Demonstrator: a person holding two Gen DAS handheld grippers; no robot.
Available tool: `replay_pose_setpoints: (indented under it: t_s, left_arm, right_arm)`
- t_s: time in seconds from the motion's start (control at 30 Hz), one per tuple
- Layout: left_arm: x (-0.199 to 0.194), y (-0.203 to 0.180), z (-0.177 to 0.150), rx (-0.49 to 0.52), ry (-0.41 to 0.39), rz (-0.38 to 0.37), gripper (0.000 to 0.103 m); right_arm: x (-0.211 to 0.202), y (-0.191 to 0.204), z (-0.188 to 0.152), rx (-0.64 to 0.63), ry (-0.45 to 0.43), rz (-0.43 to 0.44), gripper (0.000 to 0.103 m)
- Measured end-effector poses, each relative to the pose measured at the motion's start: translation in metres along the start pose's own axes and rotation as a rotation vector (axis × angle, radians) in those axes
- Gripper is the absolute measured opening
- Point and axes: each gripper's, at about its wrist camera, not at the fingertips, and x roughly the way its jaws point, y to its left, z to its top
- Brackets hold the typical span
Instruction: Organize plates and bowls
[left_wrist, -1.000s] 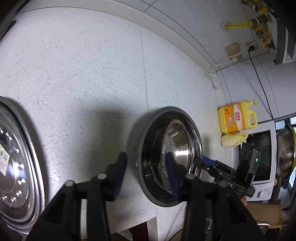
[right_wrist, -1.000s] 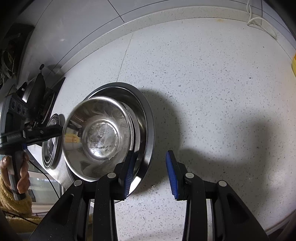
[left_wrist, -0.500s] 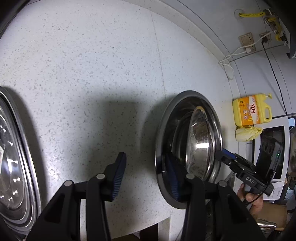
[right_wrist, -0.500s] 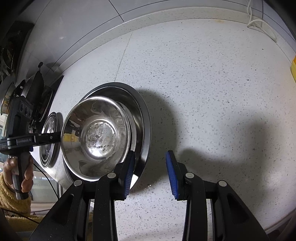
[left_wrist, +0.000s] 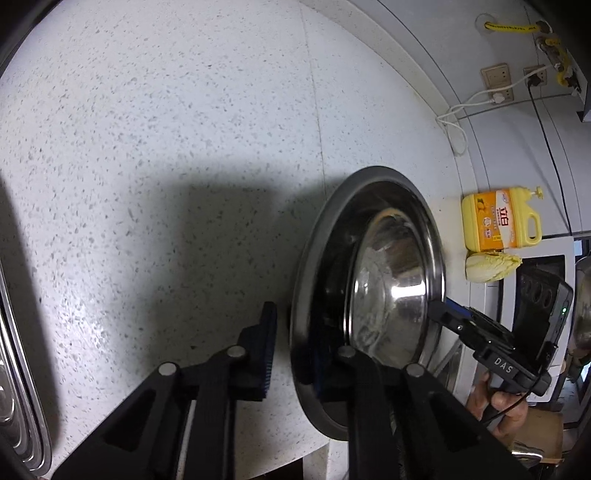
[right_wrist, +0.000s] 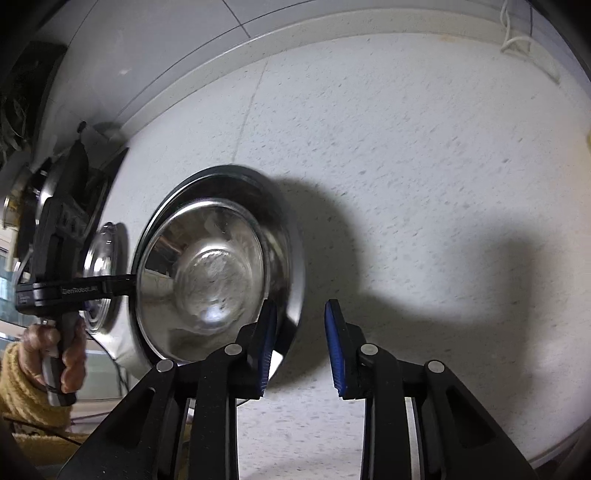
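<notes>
The left gripper (left_wrist: 291, 354) has just been closing, its blue-padded jaws now pinching the near rim of the wide, shallow stainless-steel plate (left_wrist: 317, 258) at the front edge of the white speckled stone counter (left_wrist: 184, 129); a smaller polished steel bowl (right_wrist: 207, 280) sits mouth-up inside the plate, round and mirror-bright; the right gripper (right_wrist: 301, 347), jaws also narrowing, straddles the plate's opposite rim, though whether its pads press I cannot tell.

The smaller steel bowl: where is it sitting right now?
The smaller steel bowl is nested inside the larger steel bowl at the countertop's front edge, left of centre in the right wrist view.
</notes>
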Motion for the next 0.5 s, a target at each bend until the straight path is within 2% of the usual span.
replay_pose_setpoints:
  t_s: [0.1,0.13,0.23,0.4,0.5]
  left_arm:
    - [0.000,-0.002,0.001,0.005,-0.008,0.008,0.015]
    - [0.000,-0.002,0.001,0.000,-0.007,0.001,0.014]
    - [0.000,-0.002,0.002,-0.011,-0.001,-0.026,0.011]
    - [-0.003,0.001,0.001,-0.003,-0.010,-0.036,0.011]
    - [-0.007,0.003,-0.002,-0.007,-0.009,-0.046,0.010]
  right_arm:
    - [0.002,0.008,0.001,-0.028,0.022,-0.059,0.024]
    - [0.004,0.013,0.002,-0.040,0.026,-0.078,0.021]
    - [0.013,0.013,0.004,-0.017,0.040,-0.056,0.012]
    - [0.024,0.001,0.004,0.044,0.038,0.009,0.012]
    - [0.021,0.003,0.002,0.050,0.032,0.017,0.011]
